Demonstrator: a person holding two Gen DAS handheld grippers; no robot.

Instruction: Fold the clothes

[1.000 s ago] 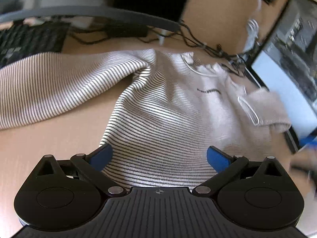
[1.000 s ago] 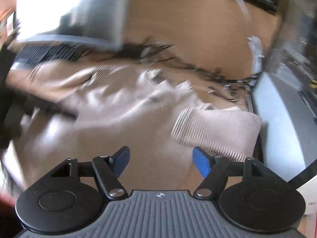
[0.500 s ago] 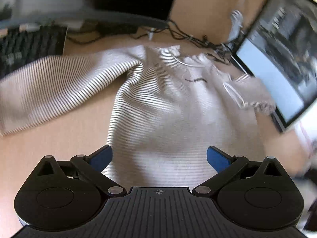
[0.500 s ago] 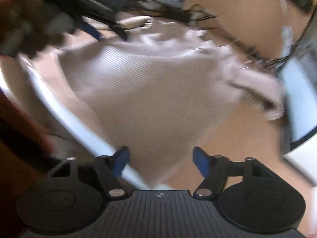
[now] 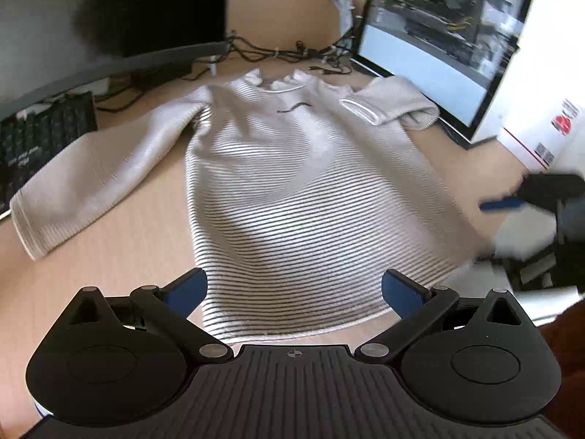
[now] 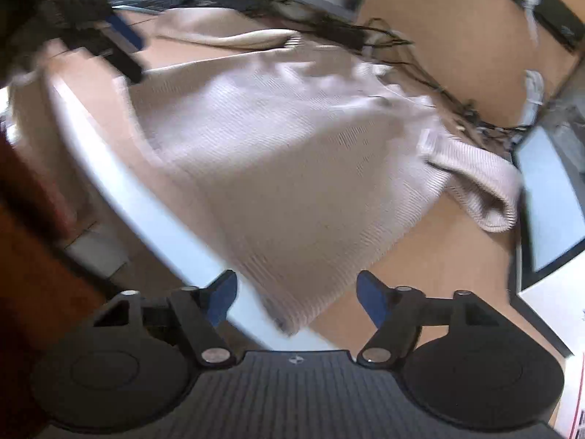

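Motion blur smears the right wrist view, and the right gripper (image 5: pixel 501 205) is only a dark streak at the left view's edge. The striped sweater (image 5: pixel 292 190) lies flat on the wooden desk (image 5: pixel 109 263), its hem between the wide-open fingers of the left gripper (image 5: pixel 292 289), untouched. The right gripper's jaws, just reopening slightly, stand apart around the hem corner without gripping it.

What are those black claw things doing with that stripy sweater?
A person is holding a gripper in each hand to fold a striped sweater lying flat on a wooden desk. The left gripper hovers open over the bottom hem. The right gripper is open around the sweater's bottom corner; its jaws have just been opening a little, and nothing is pinched yet. One sleeve stretches out to the side, the other sleeve is already tucked over by the monitor.
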